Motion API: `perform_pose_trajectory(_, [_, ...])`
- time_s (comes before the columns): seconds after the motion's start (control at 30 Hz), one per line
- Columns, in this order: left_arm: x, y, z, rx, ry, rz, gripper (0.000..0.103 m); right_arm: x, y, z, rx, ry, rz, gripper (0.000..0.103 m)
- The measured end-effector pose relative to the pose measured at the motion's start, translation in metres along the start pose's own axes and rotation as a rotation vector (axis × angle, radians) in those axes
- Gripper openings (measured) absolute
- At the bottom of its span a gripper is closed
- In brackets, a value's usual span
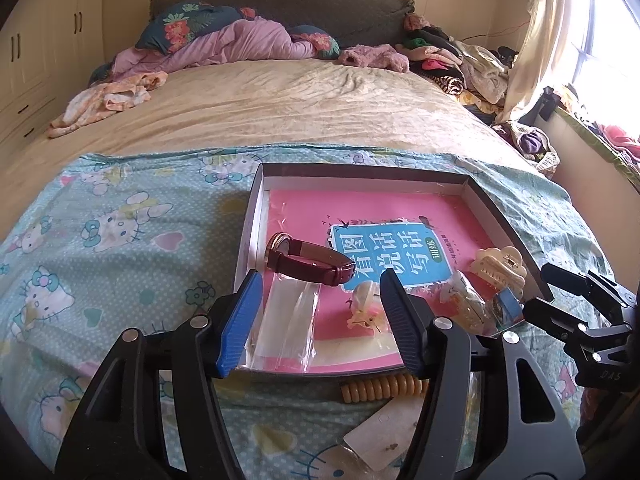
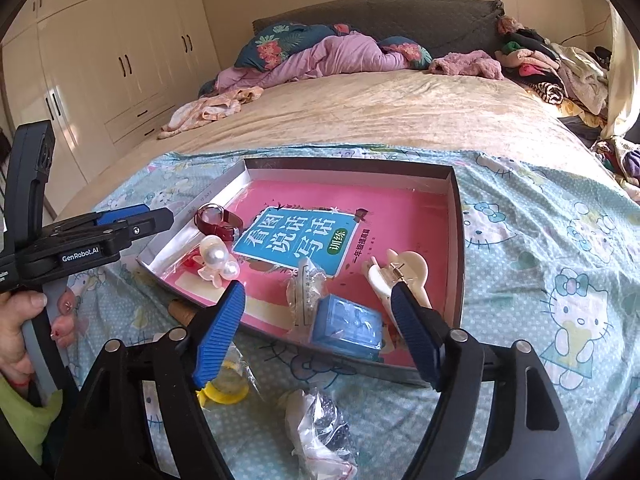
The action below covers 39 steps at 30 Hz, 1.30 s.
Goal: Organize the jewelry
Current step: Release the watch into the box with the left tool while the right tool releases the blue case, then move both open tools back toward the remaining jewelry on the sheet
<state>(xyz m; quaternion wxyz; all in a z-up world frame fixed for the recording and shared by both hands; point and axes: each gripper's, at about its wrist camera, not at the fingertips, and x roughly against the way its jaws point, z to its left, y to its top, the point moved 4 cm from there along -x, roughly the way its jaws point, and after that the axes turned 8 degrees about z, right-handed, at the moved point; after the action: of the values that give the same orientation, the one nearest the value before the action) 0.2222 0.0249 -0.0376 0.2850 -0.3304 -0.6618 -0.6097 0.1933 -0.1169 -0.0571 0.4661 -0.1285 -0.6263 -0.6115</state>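
**Both claws open over the jewelry tray**

Nearest the right wrist camera, the right claw (image 2: 318, 300) stands spread wide with nothing between its blue fingers (image 2: 218, 336); it hangs over the near edge of the tray (image 2: 456, 240). A crumpled plastic bag (image 2: 320, 432) and a yellow ring (image 2: 228, 392) lie on the Hello Kitty sheet (image 2: 560, 280) just below it, outside the tray.

Inside the tray, a pink book (image 2: 400, 216) covers the floor. On it lie a blue box (image 2: 348, 324) at the near edge, a clear packet (image 2: 308, 292) just beside it, and a cream hair clip (image 2: 400, 276) to the right. A pearl clip (image 2: 218, 262) sits at the near left, and a red watch (image 2: 218, 222) lies beyond it by the left wall.

The left claw (image 1: 316, 280) is also released, empty, over the tray's near left part; in its own view the watch (image 1: 308, 262) lies just past the fingertips and a flat clear bag (image 1: 286, 320) lies between the fingers, untouched. A tan coil tie (image 1: 380, 390) and a white card (image 1: 384, 436) rest on the sheet in front of the tray. A hand (image 2: 20, 320) grips the left tool's handle.
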Motion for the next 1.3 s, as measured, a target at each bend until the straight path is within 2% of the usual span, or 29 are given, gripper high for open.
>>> perform_pose_trajectory(0.2, [0.013,-0.002,-0.004,0.002,-0.003,-0.022,0.061,0.014,0.000,0.002,0.002,-0.006,-0.027,0.085])
perform_pose_trajectory(0.4, [0.026,-0.002,-0.004,0.007,0.005,-0.042,0.075,0.029,0.002,0.005,0.007,-0.009,-0.057,0.089])
perform_pose_trajectory(0.47, [0.030,-0.002,-0.004,0.009,0.004,-0.045,0.086,0.034,0.003,0.006,0.010,-0.010,-0.066,0.091])
perform_pose_trajectory(0.53, [0.034,-0.002,-0.004,0.013,0.003,-0.052,0.090,0.039,0.003,0.007,0.014,-0.010,-0.076,0.091])
perform_pose_trajectory(1.3, [0.086,-0.019,0.000,0.023,0.007,-0.114,0.093,0.096,-0.003,0.033,0.073,-0.003,-0.164,0.094])
